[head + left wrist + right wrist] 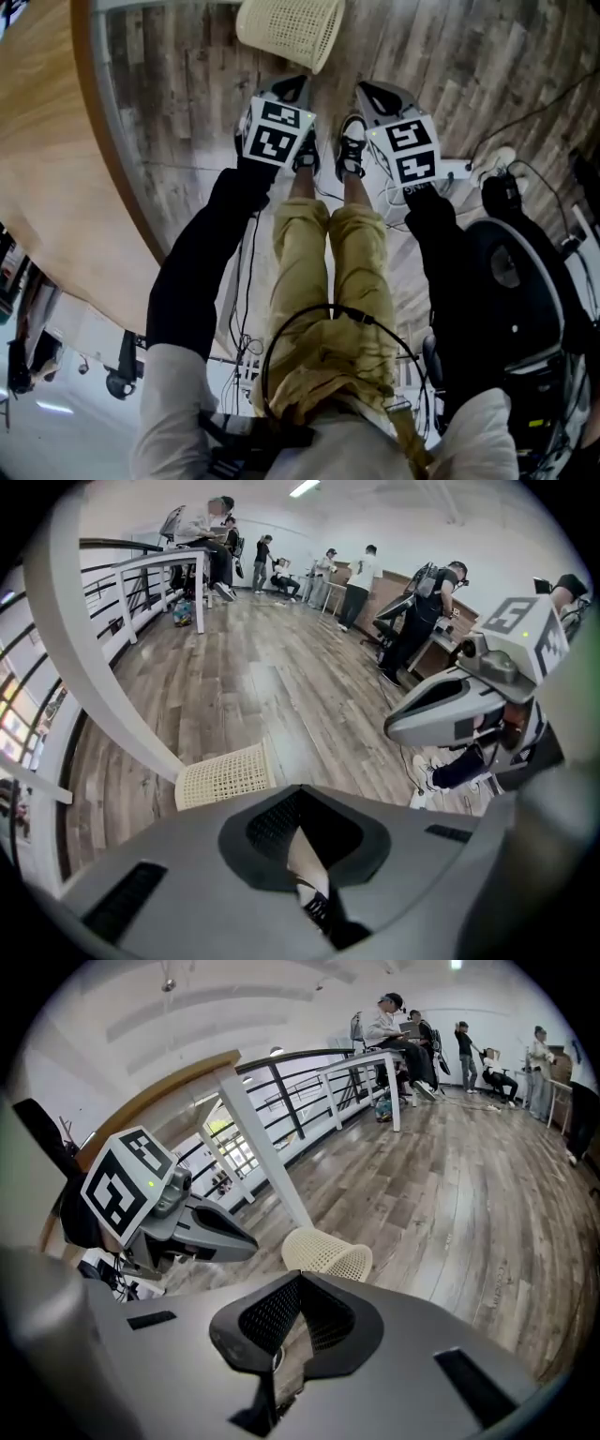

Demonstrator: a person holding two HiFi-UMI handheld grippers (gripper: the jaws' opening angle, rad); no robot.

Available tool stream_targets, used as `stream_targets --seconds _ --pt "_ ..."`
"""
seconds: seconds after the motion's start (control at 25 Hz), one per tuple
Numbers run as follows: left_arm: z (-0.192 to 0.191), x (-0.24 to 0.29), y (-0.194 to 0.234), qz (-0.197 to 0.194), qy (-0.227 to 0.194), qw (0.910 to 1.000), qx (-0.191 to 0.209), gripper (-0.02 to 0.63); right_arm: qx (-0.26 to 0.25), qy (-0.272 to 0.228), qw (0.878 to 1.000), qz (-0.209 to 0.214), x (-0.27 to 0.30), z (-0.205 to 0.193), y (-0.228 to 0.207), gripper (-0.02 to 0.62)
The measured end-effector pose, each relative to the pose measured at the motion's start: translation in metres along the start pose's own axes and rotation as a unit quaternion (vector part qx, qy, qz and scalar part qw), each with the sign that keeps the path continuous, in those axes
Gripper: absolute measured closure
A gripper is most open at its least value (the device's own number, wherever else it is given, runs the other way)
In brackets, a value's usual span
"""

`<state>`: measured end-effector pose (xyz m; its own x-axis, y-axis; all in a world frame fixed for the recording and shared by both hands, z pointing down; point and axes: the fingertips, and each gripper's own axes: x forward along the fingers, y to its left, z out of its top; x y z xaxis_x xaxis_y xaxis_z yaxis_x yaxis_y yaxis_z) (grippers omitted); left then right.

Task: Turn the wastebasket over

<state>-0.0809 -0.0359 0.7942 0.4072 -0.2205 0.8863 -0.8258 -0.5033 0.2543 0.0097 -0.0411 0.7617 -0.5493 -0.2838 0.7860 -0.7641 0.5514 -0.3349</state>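
Note:
A cream mesh wastebasket [291, 28] sits on the plank floor just ahead of the person's feet, and it looks tipped onto its side. It also shows in the left gripper view [225, 775] and in the right gripper view [328, 1252]. My left gripper [292, 84] hangs a short way short of the wastebasket, jaws together and empty. My right gripper [368, 91] hangs beside it on the right, its jaws meeting in a closed point with nothing in them. Neither gripper touches the basket. From the side, each gripper [392, 729] [249, 1238] looks like a closed beak.
A round wooden tabletop [47, 141] fills the left side, and a white post [94, 667] stands beside the basket. Cables and a power strip [450, 171] lie on the floor at right, near black equipment [525, 281]. Several people [356, 583] stand far off.

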Motion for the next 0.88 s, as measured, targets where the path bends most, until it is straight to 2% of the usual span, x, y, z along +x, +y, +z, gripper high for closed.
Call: stream_targets --seconds 0.16,0.36,0.48,0.68,0.88 --pt "-0.005 0.039 0.014 0.005 0.005 0.9999 -0.014 0.609 0.0 0.01 1.0 -0.002 0.033 -0.012 -0.016 0.575" --pt "-0.025 0.085 0.026 -0.002 0.021 0.9998 -0.006 0.606 0.018 0.022 1.0 -0.006 0.07 -0.029 -0.031 0.576" --pt "-0.028 0.111 0.03 -0.009 0.027 0.9996 -0.007 0.559 0.023 0.024 0.999 -0.01 0.086 -0.036 -0.042 0.575" --pt "-0.024 0.137 0.039 -0.012 0.041 0.9984 -0.038 0.475 0.03 0.022 0.999 -0.015 0.099 -0.048 -0.049 0.575" --pt "-0.023 0.17 0.041 -0.013 0.042 0.9982 -0.04 0.471 0.038 0.021 0.999 -0.021 0.109 -0.061 -0.056 0.575"
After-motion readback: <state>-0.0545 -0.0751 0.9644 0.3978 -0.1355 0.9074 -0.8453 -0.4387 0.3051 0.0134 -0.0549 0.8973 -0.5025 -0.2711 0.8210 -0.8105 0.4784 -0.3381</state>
